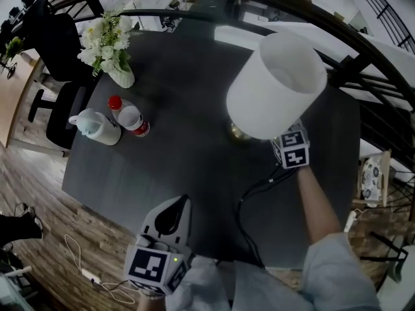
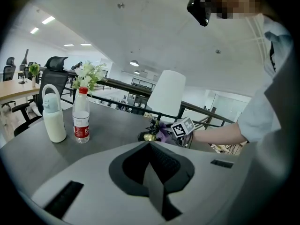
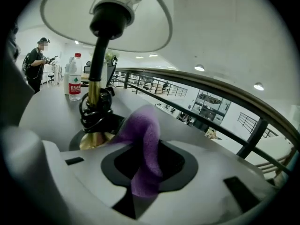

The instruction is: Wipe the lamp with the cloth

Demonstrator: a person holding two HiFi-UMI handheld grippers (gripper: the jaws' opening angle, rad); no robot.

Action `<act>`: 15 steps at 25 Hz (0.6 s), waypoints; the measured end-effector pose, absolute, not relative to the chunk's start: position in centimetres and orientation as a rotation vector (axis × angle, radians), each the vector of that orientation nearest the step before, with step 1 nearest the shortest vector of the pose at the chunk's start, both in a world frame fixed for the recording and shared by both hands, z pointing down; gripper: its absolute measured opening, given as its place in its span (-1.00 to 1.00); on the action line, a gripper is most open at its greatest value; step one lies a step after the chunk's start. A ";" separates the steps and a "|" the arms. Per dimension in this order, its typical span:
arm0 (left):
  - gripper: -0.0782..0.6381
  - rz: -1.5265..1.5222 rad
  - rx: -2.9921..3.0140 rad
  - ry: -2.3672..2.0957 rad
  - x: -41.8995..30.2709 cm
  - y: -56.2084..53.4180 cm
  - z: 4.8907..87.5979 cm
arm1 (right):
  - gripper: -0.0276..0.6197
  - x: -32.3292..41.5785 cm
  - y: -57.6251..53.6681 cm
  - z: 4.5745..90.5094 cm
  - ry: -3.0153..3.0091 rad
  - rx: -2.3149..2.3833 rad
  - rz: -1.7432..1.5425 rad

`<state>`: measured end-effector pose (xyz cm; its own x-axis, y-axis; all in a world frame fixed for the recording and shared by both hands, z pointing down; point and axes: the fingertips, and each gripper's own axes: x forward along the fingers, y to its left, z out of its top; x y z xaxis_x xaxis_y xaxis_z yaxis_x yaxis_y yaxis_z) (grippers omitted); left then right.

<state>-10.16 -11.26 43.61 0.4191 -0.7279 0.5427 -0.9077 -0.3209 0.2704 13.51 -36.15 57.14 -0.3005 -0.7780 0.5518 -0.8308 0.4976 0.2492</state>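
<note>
Head view, one lamp (image 1: 275,86), right hand-held gripper (image 3: 143,172) pinching one cloth (image 3: 146,130), left hand-held gripper (image 2: 151,163) closed.

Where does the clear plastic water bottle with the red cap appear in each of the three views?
Head view: upper left, the clear plastic water bottle with the red cap beside the white jug.
Left gripper view: at left, right of that jug.
Right gripper view: far upper left, beyond the purple cloth in the jaws.
Shared landmark: the white-shaded lamp, right of the bottle in every view.
</note>
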 end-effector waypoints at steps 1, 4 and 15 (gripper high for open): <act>-0.76 0.441 2.142 -1.379 -10.1 -11.3 43.7 | -0.62 13.6 -36.7 57.2 -2.118 1.316 0.112; -0.76 0.450 2.146 -1.376 -10.0 -11.3 43.9 | -0.62 13.8 -37.4 57.7 -2.109 1.325 0.134; -0.76 0.455 2.176 -1.333 -10.0 -12.2 43.7 | -0.63 14.3 -31.0 59.0 -2.067 1.385 0.289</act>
